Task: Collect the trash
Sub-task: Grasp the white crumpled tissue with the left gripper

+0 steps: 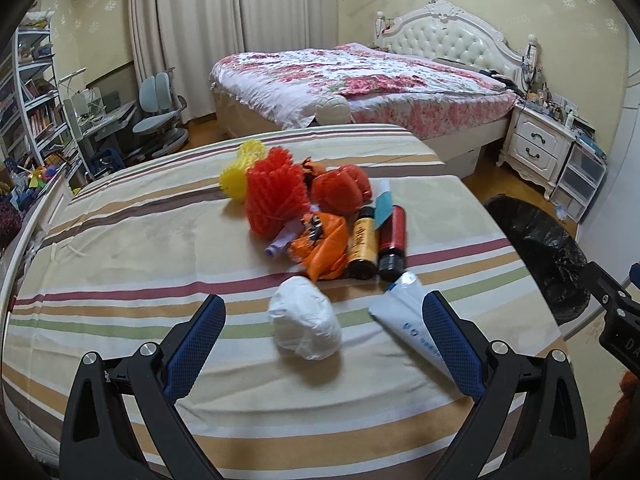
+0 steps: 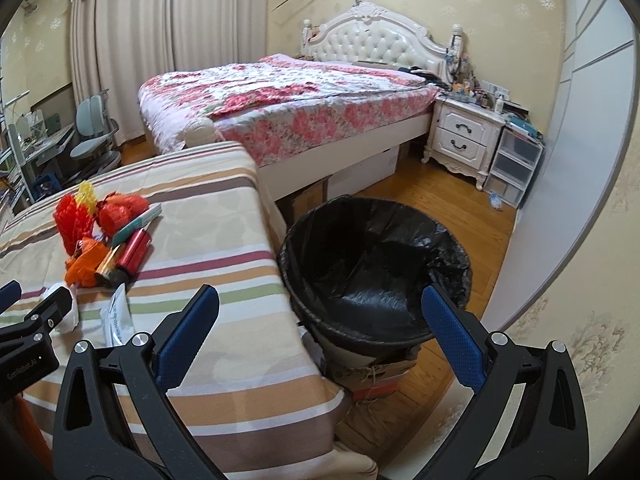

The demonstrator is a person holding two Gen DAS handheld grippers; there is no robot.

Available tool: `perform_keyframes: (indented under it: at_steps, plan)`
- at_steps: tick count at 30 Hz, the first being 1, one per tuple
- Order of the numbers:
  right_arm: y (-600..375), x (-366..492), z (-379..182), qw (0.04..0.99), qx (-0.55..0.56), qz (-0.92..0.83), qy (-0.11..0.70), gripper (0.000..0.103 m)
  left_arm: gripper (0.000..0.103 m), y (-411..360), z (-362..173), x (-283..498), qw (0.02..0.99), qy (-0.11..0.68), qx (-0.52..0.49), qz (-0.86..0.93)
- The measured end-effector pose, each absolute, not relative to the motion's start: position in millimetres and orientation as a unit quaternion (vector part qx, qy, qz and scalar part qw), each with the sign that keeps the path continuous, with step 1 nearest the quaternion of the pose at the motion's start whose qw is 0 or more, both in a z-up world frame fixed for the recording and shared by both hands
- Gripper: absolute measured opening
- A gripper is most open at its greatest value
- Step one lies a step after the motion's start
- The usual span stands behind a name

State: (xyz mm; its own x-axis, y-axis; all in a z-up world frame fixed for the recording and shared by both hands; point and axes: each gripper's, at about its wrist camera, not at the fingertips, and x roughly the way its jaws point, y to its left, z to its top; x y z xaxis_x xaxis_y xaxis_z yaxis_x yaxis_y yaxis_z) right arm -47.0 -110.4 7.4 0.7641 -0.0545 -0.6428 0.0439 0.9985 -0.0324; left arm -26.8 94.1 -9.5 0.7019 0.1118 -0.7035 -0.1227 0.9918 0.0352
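Note:
Trash lies piled on a striped table (image 1: 120, 248). A white crumpled paper ball (image 1: 305, 324) sits nearest, between the open fingers of my left gripper (image 1: 326, 312). A white tube (image 1: 404, 320) lies by the right finger. Behind are a gold bottle (image 1: 362, 244), a red bottle (image 1: 393, 240), an orange bag (image 1: 324, 244), and red (image 1: 276, 196) and yellow (image 1: 240, 168) foam nets. My right gripper (image 2: 320, 308) is open and empty above the black-lined trash bin (image 2: 372, 264), right of the table (image 2: 224, 248). The pile (image 2: 100, 232) shows at the left in that view.
A floral bed (image 1: 360, 80) stands behind the table, with a white nightstand (image 1: 536, 144) and plastic drawers (image 1: 580, 176) to its right. A desk, chair (image 1: 164, 112) and bookshelf (image 1: 32, 100) stand at the left. The bin rests on cardboard boxes (image 2: 372, 384) on the wood floor.

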Motion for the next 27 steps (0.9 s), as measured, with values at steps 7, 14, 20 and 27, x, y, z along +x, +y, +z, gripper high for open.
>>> perform_keyframes:
  at_steps: [7, 14, 20, 27]
  plan:
    - [-87.8, -43.8, -1.8, 0.936, -0.012, 0.002, 0.352, 0.099, 0.096, 113.1, -19.6, -27.4, 0.914, 0.397, -0.01, 0.084]
    - [-81.5, -40.0, -5.9, 0.935, -0.012, 0.008, 0.355, 0.099, 0.093, 110.1, -27.0, -15.0, 0.91, 0.406, -0.003, 0.082]
    - [-80.4, -35.9, -11.1, 0.932, -0.011, 0.01, 0.362, 0.099, 0.072, 114.0, -37.7, -8.9, 0.901, 0.428, -0.017, 0.063]
    - [-74.9, -34.4, -13.2, 0.931, -0.014, 0.015, 0.364, 0.099, 0.046, 117.3, -44.1, -9.4, 0.897, 0.44, -0.025, 0.041]
